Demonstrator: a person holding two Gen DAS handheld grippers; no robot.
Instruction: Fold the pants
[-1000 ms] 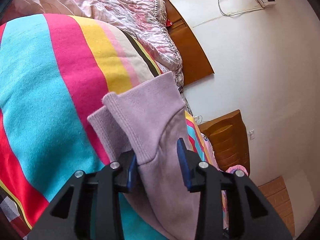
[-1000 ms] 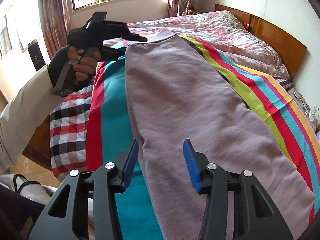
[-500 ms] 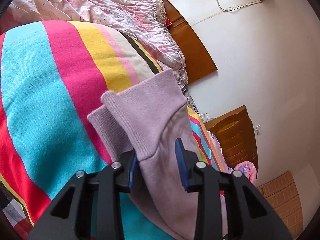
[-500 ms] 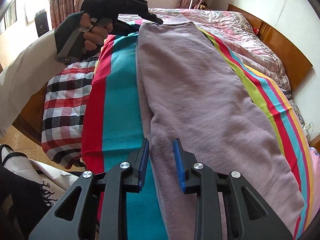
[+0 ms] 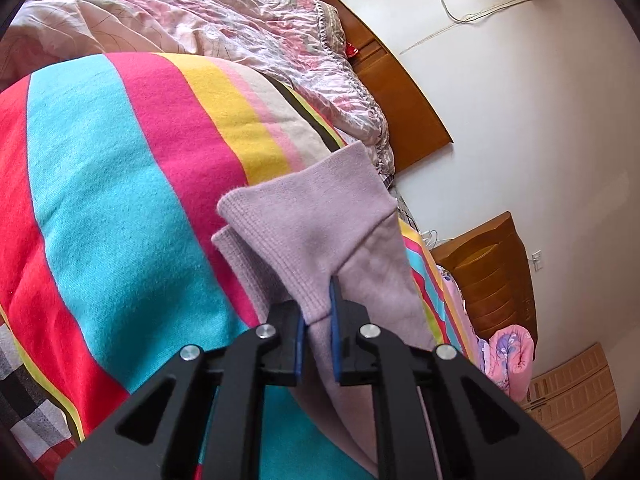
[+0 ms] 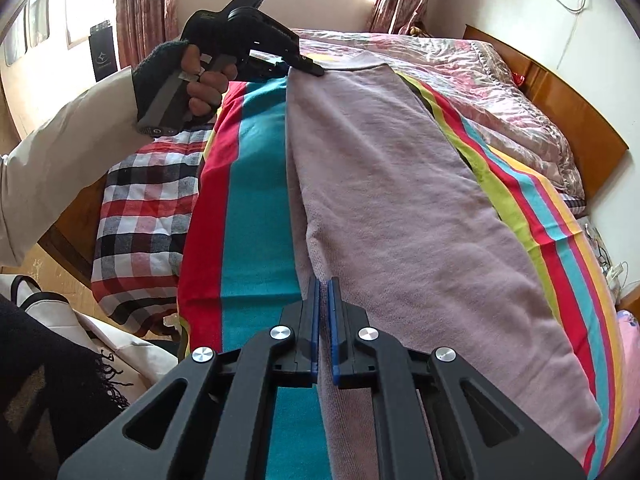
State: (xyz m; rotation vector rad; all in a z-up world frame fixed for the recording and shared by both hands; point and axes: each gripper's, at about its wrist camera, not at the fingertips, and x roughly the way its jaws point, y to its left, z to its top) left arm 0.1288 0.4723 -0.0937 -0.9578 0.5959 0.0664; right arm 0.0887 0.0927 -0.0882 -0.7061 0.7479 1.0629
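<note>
Left wrist view: the left hand-held gripper (image 5: 318, 320) has its blue pads clamped on the ribbed cuff (image 5: 304, 232) of the pants (image 5: 372, 280), with the lilac fabric pinched between them. A second cuff layer sits just behind and to the left of the gripped one. The pants lie on a striped blanket (image 5: 120, 184) that covers the bed; a pink floral quilt (image 5: 208, 20) is bunched beyond it, against a wooden headboard (image 5: 400, 96). A wooden nightstand (image 5: 492, 276) stands by the white wall.

Right wrist view: the right hand-held gripper (image 6: 323, 312) is closed to a narrow slit on the left edge of the pants (image 6: 400, 200), near their lower end; the fabric edge runs between the pads. The pants lie stretched lengthwise along the blanket (image 6: 256, 200), flat, from this gripper to the far end. There the left hand-held gripper (image 6: 312, 69) holds the far corner, carried by a hand (image 6: 200, 80) in a dark fingerless glove with a pale sleeve (image 6: 60, 160). A checked cloth (image 6: 144, 220) lies left of the blanket.
</note>
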